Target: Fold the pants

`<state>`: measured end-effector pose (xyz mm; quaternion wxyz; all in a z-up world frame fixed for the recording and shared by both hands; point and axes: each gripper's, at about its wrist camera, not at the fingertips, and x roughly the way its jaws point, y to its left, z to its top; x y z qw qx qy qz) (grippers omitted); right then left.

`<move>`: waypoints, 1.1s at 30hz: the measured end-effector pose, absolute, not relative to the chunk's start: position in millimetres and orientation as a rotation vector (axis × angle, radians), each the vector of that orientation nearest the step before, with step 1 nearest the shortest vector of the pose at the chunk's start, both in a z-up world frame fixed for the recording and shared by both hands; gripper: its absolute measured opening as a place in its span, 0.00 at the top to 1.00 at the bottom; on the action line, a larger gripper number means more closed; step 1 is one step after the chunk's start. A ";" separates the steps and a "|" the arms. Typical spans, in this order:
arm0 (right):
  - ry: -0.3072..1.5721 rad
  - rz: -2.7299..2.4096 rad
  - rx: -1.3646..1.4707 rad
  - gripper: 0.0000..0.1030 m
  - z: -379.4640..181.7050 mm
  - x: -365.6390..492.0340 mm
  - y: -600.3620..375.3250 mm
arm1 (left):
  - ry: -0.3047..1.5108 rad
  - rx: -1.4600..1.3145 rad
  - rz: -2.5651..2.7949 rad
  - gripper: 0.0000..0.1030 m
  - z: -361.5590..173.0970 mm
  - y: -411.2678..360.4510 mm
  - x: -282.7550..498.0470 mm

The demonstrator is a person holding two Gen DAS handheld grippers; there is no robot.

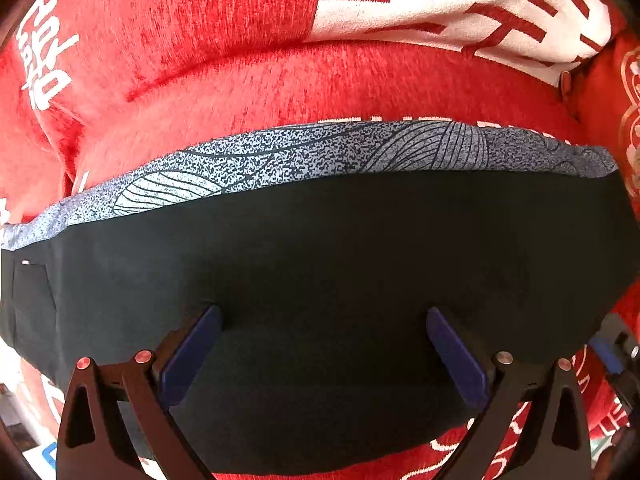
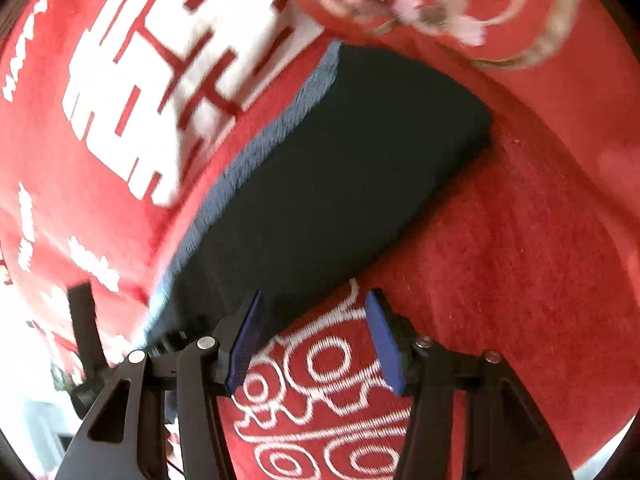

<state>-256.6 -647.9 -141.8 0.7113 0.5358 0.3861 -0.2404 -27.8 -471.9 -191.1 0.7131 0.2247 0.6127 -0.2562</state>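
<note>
A: Surface first. What's under everything?

B: Red plush blanket point(image 1: 248, 80) with white characters and ornament, lumpy and soft. Could be a bed or a sofa under it, can't tell. A white panel with red strokes point(image 1: 460, 4) lies at the far side in the left wrist view.

A: Room?

B: Barely any. Bright washed-out strip at the lower left of the right wrist view, nothing readable. That frame is motion-blurred too.

A: Pants?

B: Dark pants point(image 1: 320, 264) lying flat on the blanket, folded into a compact oblong. A grey speckled band with a leaf line print point(image 1: 304, 156) runs along the far edge. Pocket seam near the left end. In the right wrist view the same oblong runs diagonally, grey band on its left side.

A: Left tongs?

B: Left tongs point(image 1: 324, 354) spread wide, pointing down over the pants. Blue pads point(image 1: 192, 356) stand well apart with flat dark fabric between them. Nothing pinched. Whether the tips touch the cloth, can't tell.

A: Right?

B: Right tongs point(image 2: 316, 342) about half open, empty. The left pad sits over the near edge of the pants, the right pad over bare blanket with white scrollwork point(image 2: 320, 364) between them. Not gripping anything.
</note>
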 end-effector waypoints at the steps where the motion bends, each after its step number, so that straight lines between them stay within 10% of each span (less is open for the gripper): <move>1: 0.831 -0.542 1.202 0.45 -142.4 -258.7 -648.5 | 1.354 0.500 -0.569 0.00 -191.4 -471.9 -28.6; 12: 0.638 -0.571 1.300 0.43 -150.1 -235.3 -683.3 | 1.308 0.504 -0.583 0.00 -193.1 -468.8 -31.7; 18: 0.730 -0.572 1.369 0.80 -148.3 -233.0 -699.1 | 1.293 0.470 -0.662 0.16 -163.6 -479.9 -43.2; 33: 0.882 -0.479 0.811 0.85 -54.5 -162.2 -651.5 | 1.233 0.388 -0.860 0.16 -179.5 -493.6 -75.3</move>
